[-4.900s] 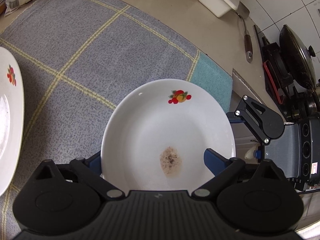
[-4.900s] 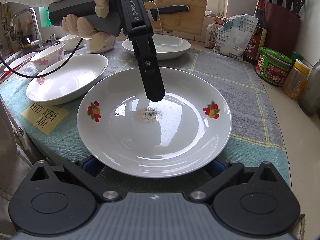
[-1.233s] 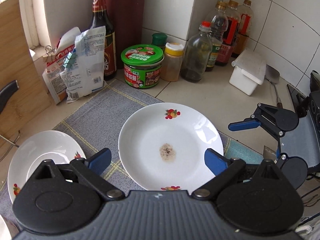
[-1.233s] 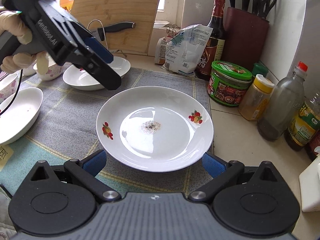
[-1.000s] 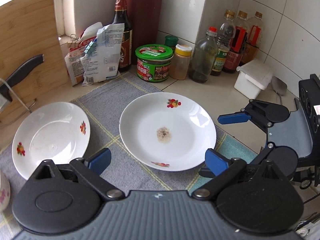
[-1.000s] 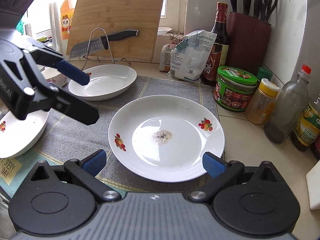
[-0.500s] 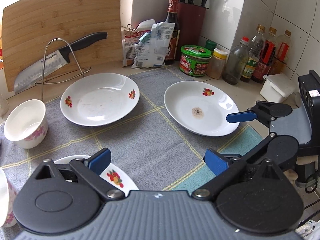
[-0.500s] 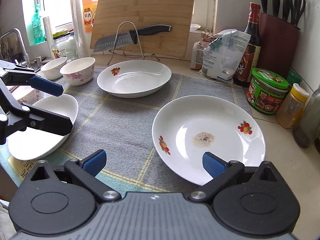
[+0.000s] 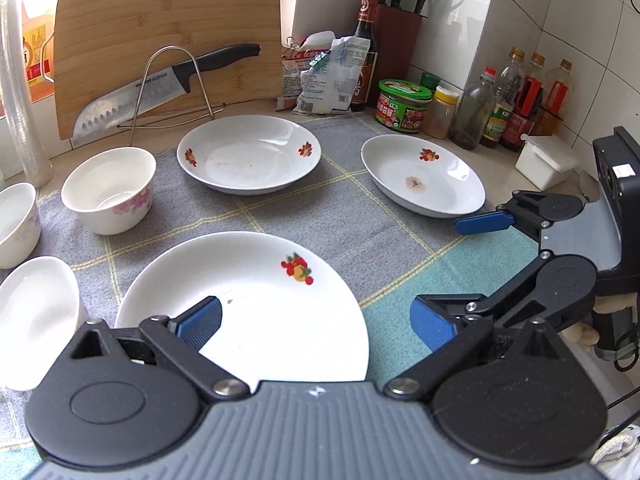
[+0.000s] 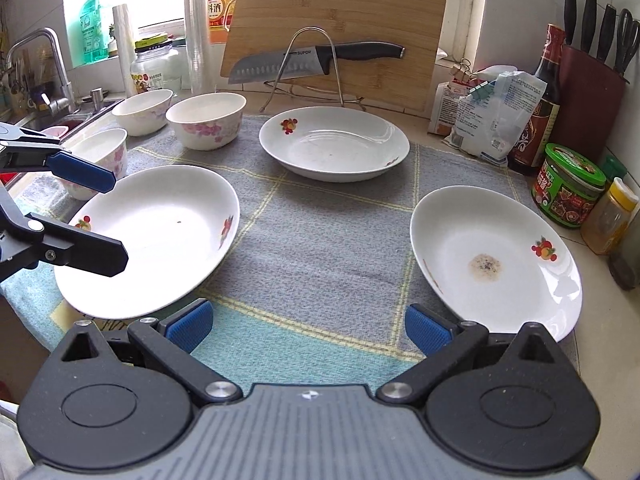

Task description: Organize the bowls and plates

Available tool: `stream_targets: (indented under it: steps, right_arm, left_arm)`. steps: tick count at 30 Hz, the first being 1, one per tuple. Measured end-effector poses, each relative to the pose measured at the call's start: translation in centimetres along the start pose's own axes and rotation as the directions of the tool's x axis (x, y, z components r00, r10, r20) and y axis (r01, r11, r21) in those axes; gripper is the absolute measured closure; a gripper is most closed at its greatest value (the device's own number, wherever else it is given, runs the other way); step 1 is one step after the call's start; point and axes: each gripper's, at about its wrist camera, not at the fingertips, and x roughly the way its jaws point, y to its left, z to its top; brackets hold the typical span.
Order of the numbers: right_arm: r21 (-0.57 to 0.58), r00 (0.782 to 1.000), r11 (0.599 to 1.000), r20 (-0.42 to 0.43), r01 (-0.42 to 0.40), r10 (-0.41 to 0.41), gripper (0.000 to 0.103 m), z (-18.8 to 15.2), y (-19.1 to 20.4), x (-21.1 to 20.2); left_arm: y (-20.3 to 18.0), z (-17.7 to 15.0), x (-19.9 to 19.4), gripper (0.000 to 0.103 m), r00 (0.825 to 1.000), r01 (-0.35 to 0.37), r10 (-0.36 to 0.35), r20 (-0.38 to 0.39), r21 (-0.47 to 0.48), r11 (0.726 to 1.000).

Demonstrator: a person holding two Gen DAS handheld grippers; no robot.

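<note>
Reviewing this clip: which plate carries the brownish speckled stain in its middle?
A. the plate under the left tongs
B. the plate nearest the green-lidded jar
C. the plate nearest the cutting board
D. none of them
B: the stained plate lies at the right of the mat, closest to the green-lidded jar, while the plate by the cutting board and the plate under the left tongs show no such patch.

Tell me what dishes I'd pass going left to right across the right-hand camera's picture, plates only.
Plate with a tiny dark speck → plate by the knife stand → plate with the brown stain.
</note>
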Motion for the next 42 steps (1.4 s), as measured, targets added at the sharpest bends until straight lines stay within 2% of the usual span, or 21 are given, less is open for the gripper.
stream_targets:
  steps: [8,19,29,39,42]
  right_arm:
    - [-0.006,0.999,1.0,-0.029,0.022,-0.022,0.0,-0.7,3.3,0.2]
    - [0.02,1.0,1.0,-0.004,0.019,-0.019,0.0,0.5,5.6,0.5]
    - [0.016,0.999,1.0,-0.032,-0.026,0.026,0.0,1.6,7.5,1.6]
    - [-0.016,0.994,0.996,-0.067,-0.085,0.084,0.0,2.9,7.4,3.7]
    - [-0.028,0.992,0.994,-0.073,-0.105,0.103,0.0,3.3,7.1,4.3]
  left_arm:
    - [2.5,-2.1,-2.0,0.003,1.0,0.009,-0.009,-0.021,0.033,0.999]
    - [5.4,-5.4,-3.7,0.003,0.998,-0.013,0.018,-0.068,0.072,0.997]
    - [6.9,-7.4,-1.5,0.003,0.997,0.002,0.003,-0.072,0.065,0.998]
    - [6.6,-7.9,0.6,0.002,0.999,-0.042,0.043,-0.019,0.072,0.997]
    - [6.2,-7.8,1.1,0.001,0.998,-0.056,0.057,-0.008,0.106,0.993]
